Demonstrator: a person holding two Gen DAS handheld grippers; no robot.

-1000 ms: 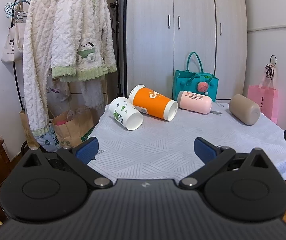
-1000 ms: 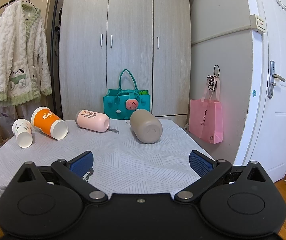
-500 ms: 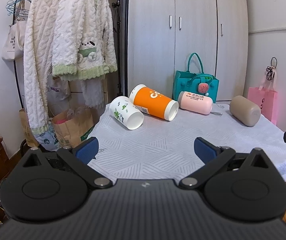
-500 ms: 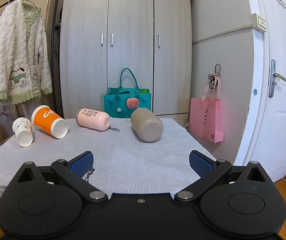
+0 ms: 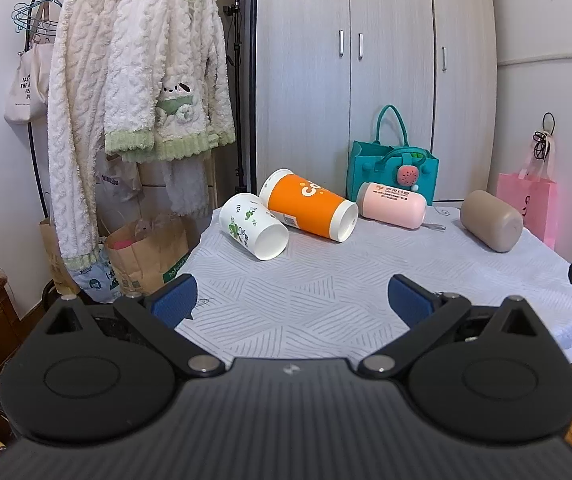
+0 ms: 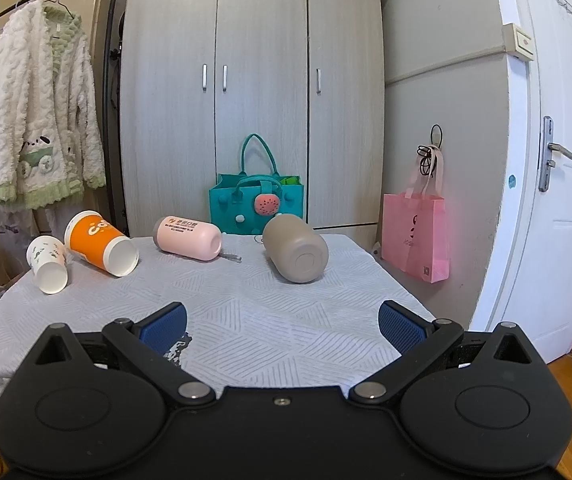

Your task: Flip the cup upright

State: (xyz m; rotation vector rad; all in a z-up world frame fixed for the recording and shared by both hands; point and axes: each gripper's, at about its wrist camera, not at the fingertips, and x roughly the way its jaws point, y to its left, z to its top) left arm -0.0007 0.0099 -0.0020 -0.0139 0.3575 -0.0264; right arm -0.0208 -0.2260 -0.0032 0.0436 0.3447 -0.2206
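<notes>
Over the cloth-covered bench (image 5: 317, 296), I am holding my left claw (image 5: 291, 296) and right claw (image 6: 282, 324) spread wide and empty, well short of four cups lying on their sides, planning to approach the white paper cup (image 5: 254, 226) squarely across its wall.

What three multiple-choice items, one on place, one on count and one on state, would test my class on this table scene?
1. Where does the white leaf-print cup lie?
A. beside the orange cup
B. inside the teal bag
C. on the floor

2. How many cups and bottles lie on the table?
A. two
B. four
C. six

3. How is the left gripper?
A. shut on a cup
B. open, holding nothing
C. out of view

Answers: 1 A, the two lie side by side at the table's left end; 2 B, white, orange, pink and taupe; 3 B, its blue pads stand wide apart over bare cloth.
</notes>
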